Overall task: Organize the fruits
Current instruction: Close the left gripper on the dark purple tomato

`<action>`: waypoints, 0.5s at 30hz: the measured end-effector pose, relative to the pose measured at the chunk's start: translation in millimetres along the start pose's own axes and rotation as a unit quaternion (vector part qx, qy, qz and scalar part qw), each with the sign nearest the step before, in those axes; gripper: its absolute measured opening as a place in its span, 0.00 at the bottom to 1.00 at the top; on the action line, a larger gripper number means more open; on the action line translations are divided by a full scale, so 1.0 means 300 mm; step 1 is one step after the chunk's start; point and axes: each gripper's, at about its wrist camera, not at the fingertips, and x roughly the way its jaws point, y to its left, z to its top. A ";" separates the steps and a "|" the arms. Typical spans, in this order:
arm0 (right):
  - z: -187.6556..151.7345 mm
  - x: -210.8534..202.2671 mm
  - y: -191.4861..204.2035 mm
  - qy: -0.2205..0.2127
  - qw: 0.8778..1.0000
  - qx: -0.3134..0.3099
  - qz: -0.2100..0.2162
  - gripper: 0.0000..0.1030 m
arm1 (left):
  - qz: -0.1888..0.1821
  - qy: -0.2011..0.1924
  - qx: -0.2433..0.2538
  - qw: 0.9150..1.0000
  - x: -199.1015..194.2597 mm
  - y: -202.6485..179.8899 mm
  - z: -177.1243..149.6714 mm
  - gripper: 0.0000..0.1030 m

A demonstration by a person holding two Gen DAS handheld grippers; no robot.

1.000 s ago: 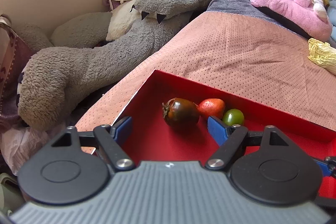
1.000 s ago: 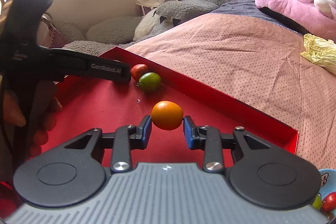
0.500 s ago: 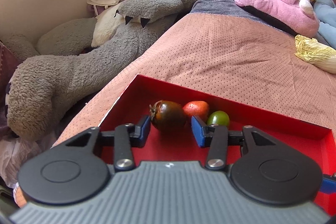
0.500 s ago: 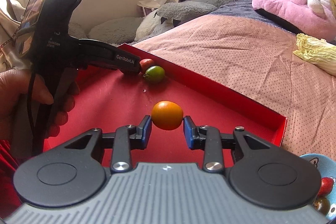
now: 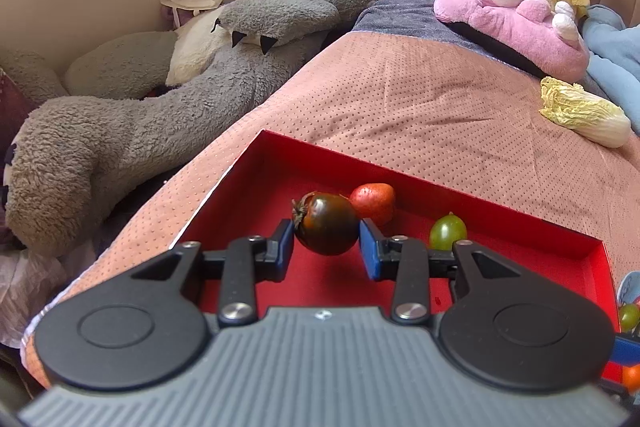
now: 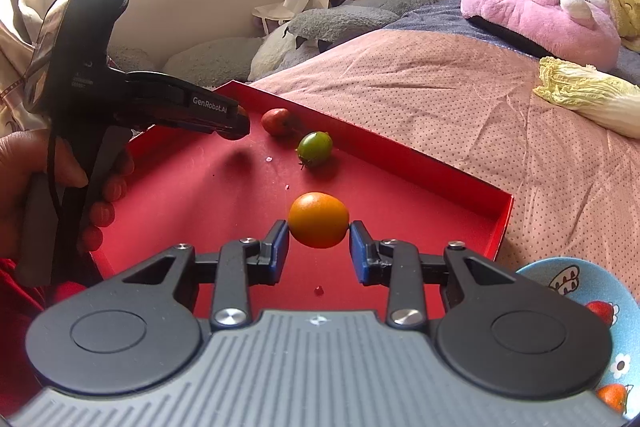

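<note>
A red tray (image 5: 520, 223) lies on the pink bed cover. My left gripper (image 5: 327, 241) is shut on a dark brown tomato (image 5: 327, 223) and holds it above the tray floor. A red fruit (image 5: 373, 202) and a green tomato (image 5: 447, 231) lie by the tray's far wall; they also show in the right wrist view, red (image 6: 277, 121) and green (image 6: 315, 148). My right gripper (image 6: 319, 245) is shut on an orange fruit (image 6: 319, 219), held above the tray (image 6: 472, 187). The left gripper's body (image 6: 168, 103) reaches in from the left.
A blue patterned bowl (image 6: 600, 299) with small fruits sits at the tray's right corner. A napa cabbage (image 6: 588, 99) lies on the cover to the right. A grey plush (image 5: 140, 115) and a pink plush (image 5: 512, 15) lie beyond. Crumbs (image 6: 319, 290) dot the tray.
My left gripper closed on the dark tomato and lifted it off the tray floor, away from the red fruit. My right gripper kept hold of the orange fruit and drew back slightly.
</note>
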 end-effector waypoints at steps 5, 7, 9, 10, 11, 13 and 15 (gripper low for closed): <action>-0.020 -0.034 0.006 0.001 1.000 -0.002 0.000 0.37 | 0.000 -0.007 0.013 1.000 -0.023 -0.019 -0.011 0.38; -0.029 -0.052 0.010 -0.001 1.000 -0.003 0.000 0.37 | 0.000 -0.006 0.017 1.000 -0.029 -0.029 -0.015 0.38; -0.038 -0.063 0.010 -0.001 1.000 -0.003 0.000 0.37 | 0.000 -0.008 0.021 1.000 -0.034 -0.041 -0.016 0.38; -0.043 -0.070 0.010 0.000 1.000 -0.003 0.001 0.37 | 0.000 -0.009 0.023 1.000 -0.038 -0.047 -0.017 0.38; -0.047 -0.075 0.012 0.000 1.000 -0.003 0.001 0.37 | 0.000 -0.011 0.024 1.000 -0.042 -0.053 -0.017 0.38; -0.055 -0.088 0.013 0.000 1.000 -0.005 0.001 0.37 | -0.002 -0.014 0.027 1.000 -0.051 -0.065 -0.018 0.38; -0.062 -0.100 0.014 0.000 1.000 -0.008 0.001 0.37 | -0.004 -0.017 0.030 0.999 -0.057 -0.077 -0.019 0.38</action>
